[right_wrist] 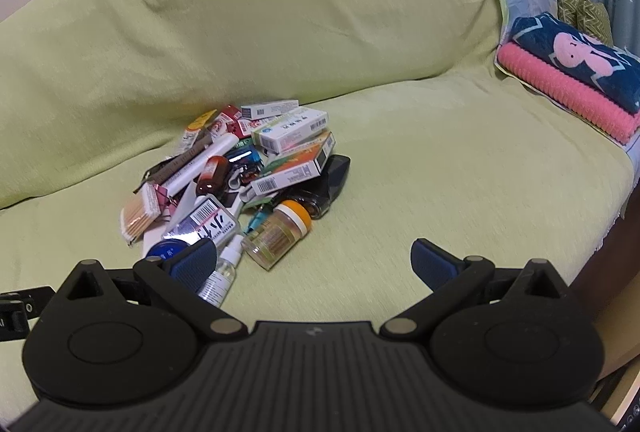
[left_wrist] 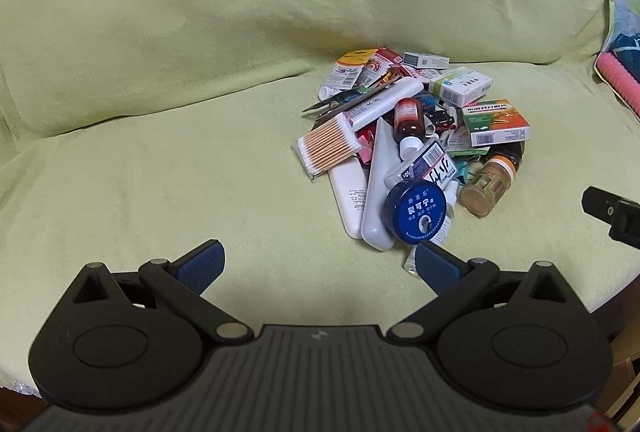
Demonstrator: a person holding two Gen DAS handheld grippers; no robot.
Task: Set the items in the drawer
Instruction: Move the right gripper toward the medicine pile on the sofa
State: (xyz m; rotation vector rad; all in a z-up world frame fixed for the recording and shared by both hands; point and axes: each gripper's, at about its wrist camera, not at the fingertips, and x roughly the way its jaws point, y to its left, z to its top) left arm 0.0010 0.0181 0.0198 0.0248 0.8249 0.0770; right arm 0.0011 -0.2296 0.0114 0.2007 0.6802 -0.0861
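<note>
Nothing has gone into a drawer yet, as far as I can see; no drawer shows in either view, so it may sit somewhere out of sight. The whole heap of items (left_wrist: 416,144) lies together on the green-covered sofa (left_wrist: 160,172). The left gripper (left_wrist: 320,266) and the right gripper (right_wrist: 314,264) both hang before it, fingers spread wide, holding nothing. Everything remains to be moved.
</note>
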